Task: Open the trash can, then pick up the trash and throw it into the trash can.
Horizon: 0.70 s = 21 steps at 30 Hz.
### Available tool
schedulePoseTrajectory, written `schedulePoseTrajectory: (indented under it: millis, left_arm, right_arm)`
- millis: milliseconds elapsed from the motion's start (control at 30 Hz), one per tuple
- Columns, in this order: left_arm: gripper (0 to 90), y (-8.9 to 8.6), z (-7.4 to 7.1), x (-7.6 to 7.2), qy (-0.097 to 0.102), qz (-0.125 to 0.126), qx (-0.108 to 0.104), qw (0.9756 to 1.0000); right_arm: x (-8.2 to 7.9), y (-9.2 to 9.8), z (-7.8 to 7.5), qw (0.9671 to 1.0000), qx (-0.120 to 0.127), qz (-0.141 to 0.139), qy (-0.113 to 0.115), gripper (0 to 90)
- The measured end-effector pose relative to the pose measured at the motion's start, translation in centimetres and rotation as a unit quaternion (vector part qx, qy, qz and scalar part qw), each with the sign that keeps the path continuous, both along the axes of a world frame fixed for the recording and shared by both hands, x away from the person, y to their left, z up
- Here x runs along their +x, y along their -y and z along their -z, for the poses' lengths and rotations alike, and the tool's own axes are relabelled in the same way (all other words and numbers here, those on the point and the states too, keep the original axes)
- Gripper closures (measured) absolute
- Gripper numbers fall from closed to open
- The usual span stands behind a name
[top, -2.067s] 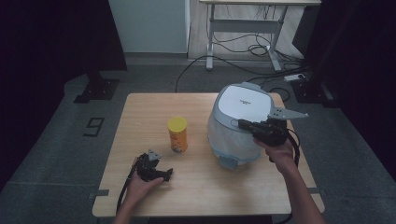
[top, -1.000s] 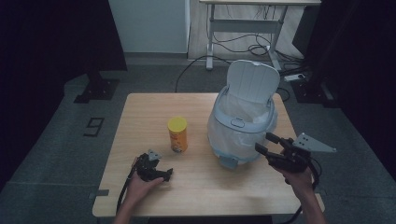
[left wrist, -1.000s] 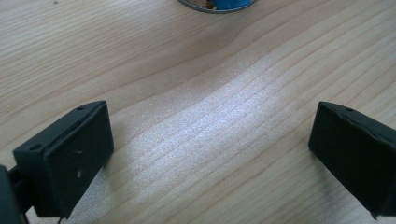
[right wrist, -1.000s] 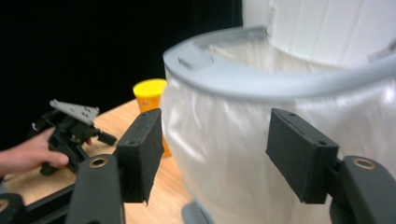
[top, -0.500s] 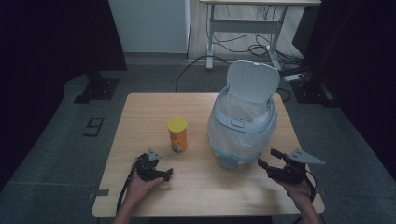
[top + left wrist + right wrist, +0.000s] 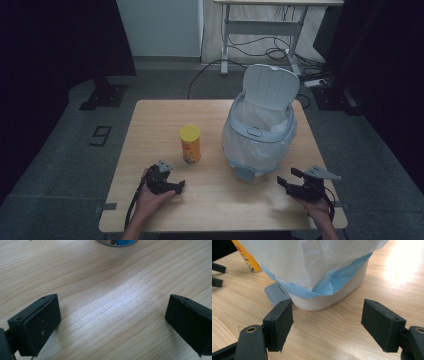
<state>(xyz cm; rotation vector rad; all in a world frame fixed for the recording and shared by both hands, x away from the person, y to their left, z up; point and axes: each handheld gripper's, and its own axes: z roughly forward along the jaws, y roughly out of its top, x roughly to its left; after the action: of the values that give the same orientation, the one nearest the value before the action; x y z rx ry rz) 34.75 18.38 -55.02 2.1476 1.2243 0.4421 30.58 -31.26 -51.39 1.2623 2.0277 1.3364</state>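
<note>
A pale blue-and-white pedal bin point(image 6: 257, 142) with a white bag liner stands right of centre on the wooden table point(image 6: 150, 120), its lid point(image 6: 270, 87) up. A yellow can point(image 6: 190, 144) stands to its left. My right gripper point(image 6: 286, 177) sits low at the table's front right, pointing at the bin's base point(image 6: 329, 295) and pedal point(image 6: 275, 291). Its jaws point(image 6: 327, 312) have just been opening and stand open with nothing between them. My left gripper point(image 6: 179, 187) rests at the front left, open point(image 6: 112, 307) over bare wood, with the can's base point(image 6: 117, 242) ahead of it.
The table's front edge runs just under both hands. A desk frame with cables point(image 6: 260, 45) and a black stand base point(image 6: 102, 95) are on the floor beyond the table. A floor marker point(image 6: 101, 135) lies to the left.
The bin's lid, shut in the earliest frame, now stands up. My right gripper has come away from the bin's top and sunk to the table's front right. The left gripper has stayed put.
</note>
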Motion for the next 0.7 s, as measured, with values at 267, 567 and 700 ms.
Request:
schedulePoseTrajectory:
  millis: [267, 567, 700]
  left_arm:
    - [2.0, -0.3, -0.1, 0.0, 0.002, 0.008, -0.009, 0.9999]
    - [6.9, -0.5, -1.4, -0.5, 0.02, 0.0, -0.033, 0.9993]
    - [7.5, -0.5, -1.9, -0.4, 0.029, 0.0, -0.034, 0.999]
  right_arm:
    - [0.5, 0.6, 0.7, 0.9999, -0.005, 0.007, -0.011, 24.7]
    - [0.4, 0.8, 1.0, 0.9998, -0.01, 0.009, -0.015, 24.9]
    - [0.3, 0.8, 1.1, 0.9998, -0.01, 0.01, -0.016, 25.0]
